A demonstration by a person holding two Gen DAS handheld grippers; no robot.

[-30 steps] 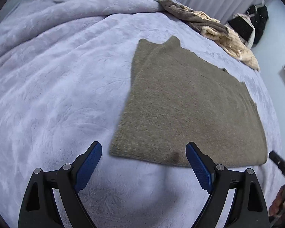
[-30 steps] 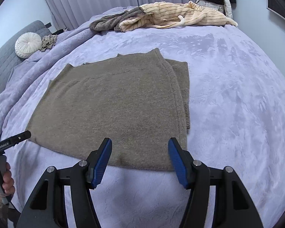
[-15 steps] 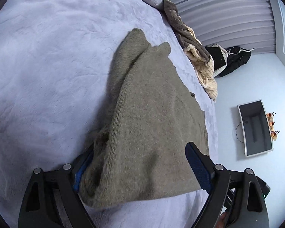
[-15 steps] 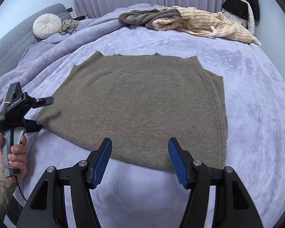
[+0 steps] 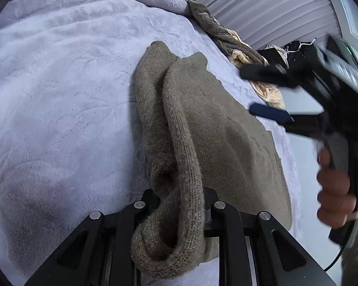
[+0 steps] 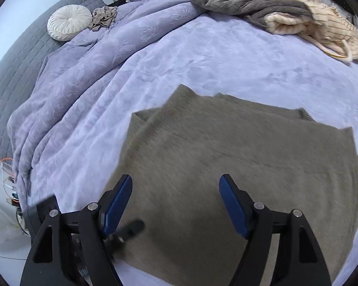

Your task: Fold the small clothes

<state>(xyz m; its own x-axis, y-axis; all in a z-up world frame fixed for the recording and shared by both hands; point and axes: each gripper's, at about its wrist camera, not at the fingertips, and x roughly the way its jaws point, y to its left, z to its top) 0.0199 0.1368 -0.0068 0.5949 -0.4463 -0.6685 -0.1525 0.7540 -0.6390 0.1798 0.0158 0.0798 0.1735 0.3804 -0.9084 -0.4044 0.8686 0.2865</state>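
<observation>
An olive-brown knit garment (image 5: 214,131) lies mostly flat on the lavender bed cover (image 5: 59,95). Its near left edge is bunched into a thick roll that runs back between the jaws of my left gripper (image 5: 181,197). Those jaws are closing and pinch the roll, which hides the pads. My right gripper (image 6: 175,195) hovers over the near left part of the garment (image 6: 250,147). Its jaws are opening, with nothing between the blue pads (image 6: 231,205). In the left wrist view the right gripper (image 5: 267,93) shows blurred at the right, above the cloth's far side, with a hand (image 5: 334,190) on its handle.
A heap of grey and cream clothes (image 6: 286,12) lies at the bed's far edge. A round white cushion (image 6: 69,22) and a small crumpled cloth (image 6: 103,16) rest by the grey headboard (image 6: 16,54). Pleated curtains (image 5: 274,12) hang behind. The bed's left edge drops to the floor (image 6: 2,226).
My left jaws have closed from wide apart onto the garment's near left edge, bunching it into a roll. My right gripper has swept left across the garment and its jaws have widened.
</observation>
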